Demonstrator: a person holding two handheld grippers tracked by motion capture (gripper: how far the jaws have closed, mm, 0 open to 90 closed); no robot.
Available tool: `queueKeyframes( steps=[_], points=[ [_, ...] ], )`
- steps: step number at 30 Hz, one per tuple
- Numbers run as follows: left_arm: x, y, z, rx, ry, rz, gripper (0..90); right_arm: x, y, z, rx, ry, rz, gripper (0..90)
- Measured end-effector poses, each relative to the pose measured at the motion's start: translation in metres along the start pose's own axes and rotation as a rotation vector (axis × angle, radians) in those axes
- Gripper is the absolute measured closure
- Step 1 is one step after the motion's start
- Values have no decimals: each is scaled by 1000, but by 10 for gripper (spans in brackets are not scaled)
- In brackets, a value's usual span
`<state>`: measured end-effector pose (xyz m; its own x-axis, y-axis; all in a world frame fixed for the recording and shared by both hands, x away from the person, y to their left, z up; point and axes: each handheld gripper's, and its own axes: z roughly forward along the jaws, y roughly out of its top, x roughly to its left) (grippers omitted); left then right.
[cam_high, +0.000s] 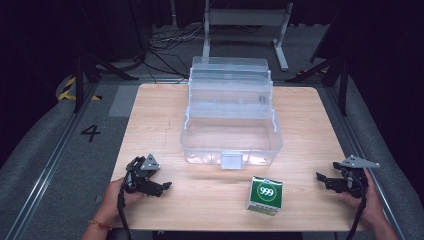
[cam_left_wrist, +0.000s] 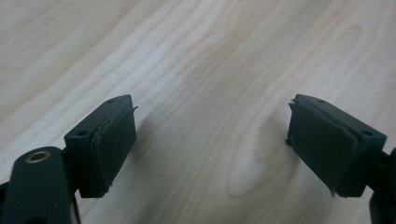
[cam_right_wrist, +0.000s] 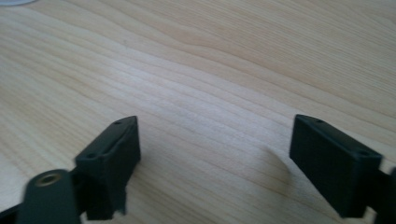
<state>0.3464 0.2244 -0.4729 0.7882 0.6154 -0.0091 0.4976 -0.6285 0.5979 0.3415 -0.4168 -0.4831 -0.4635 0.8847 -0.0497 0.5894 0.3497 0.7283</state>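
2 black grippers, left gripper and right gripper, fingers spread apart, empty, green carton, pale wood-grain table

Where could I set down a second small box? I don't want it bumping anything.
Bare wood lies between the left gripper and the green box, and left of the clear bin up to the table edge. The table's middle and back are crowded by the bin.

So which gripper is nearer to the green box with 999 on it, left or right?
Right, narrowly. The right gripper sits off the right side of the green box; the left gripper lies farther off to its left. Both are open on the table.
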Motion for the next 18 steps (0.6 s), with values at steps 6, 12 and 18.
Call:
queueKeyframes(
  steps=[6,12,18],
  points=[
    [2,-1,-5,-10,-100,25,204,12,8,-10,-62,105,-66,190],
    [-8,4,-11,-41,-132,53,169,43,22,-19,-88,214,-176,247],
    [-18,10,-12,-33,-145,78,172,71,32,-17,-81,286,-239,254]
  ],
)
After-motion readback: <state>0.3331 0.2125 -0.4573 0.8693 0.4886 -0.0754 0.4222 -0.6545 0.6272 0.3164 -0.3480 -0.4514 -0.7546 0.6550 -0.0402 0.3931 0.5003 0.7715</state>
